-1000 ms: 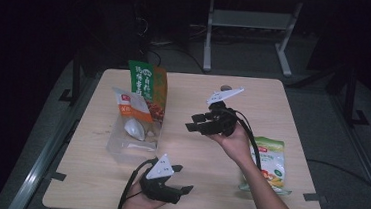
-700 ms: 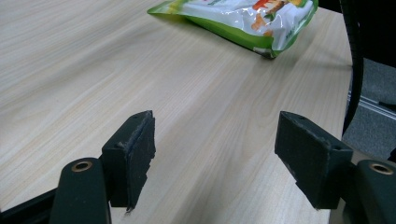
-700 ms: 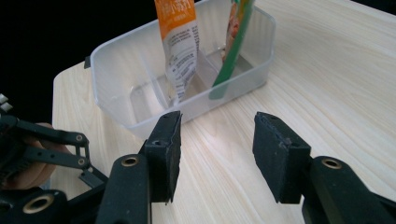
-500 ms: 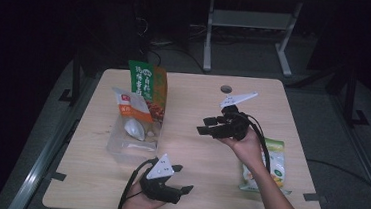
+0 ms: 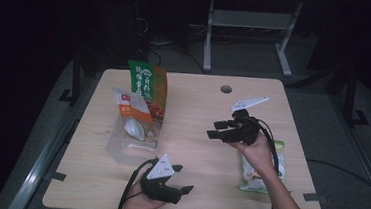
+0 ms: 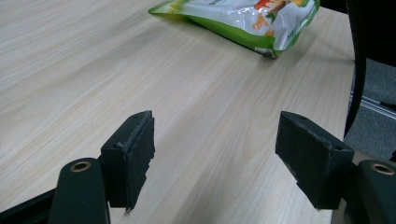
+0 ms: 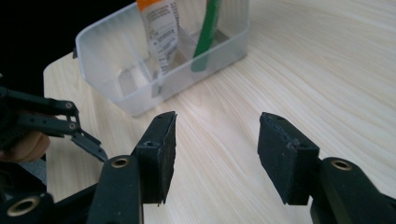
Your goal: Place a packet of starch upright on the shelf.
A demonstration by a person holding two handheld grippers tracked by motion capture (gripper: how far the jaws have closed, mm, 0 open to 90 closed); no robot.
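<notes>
Right gripper (image 5: 216,129): held above the middle of the table (image 5: 194,97), jaws pointing toward the clear plastic tub (image 5: 119,152); jaws apart with nothing between them, and they have just been opening wider. In the right gripper view (image 7: 212,154) only bare wood lies between the pads.

Left gripper (image 5: 181,179): at the near edge of the table, jaws spread wide and released, gripping nothing. In the left gripper view (image 6: 215,163) only tabletop shows between the pads.

Clear plastic tub: stands on the left part of the table, well apart from both grippers. Contents: an orange-and-white packet (image 5: 132,105) leaning upright, a tall green-and-orange bag (image 5: 147,84) behind it, and a white rounded item (image 5: 135,128) low inside, kind not legible.

Green snack bag (image 5: 275,166): lies flat near the right edge, partly under the person's right forearm.

View differences: the right gripper view shows the tub's translucent wall (image 7: 116,93), the packet's printed lower part (image 7: 161,32) and a green strip (image 7: 205,37) reaching the floor of the tub. The left gripper view shows the snack bag's glossy printed face (image 6: 252,21).
</notes>
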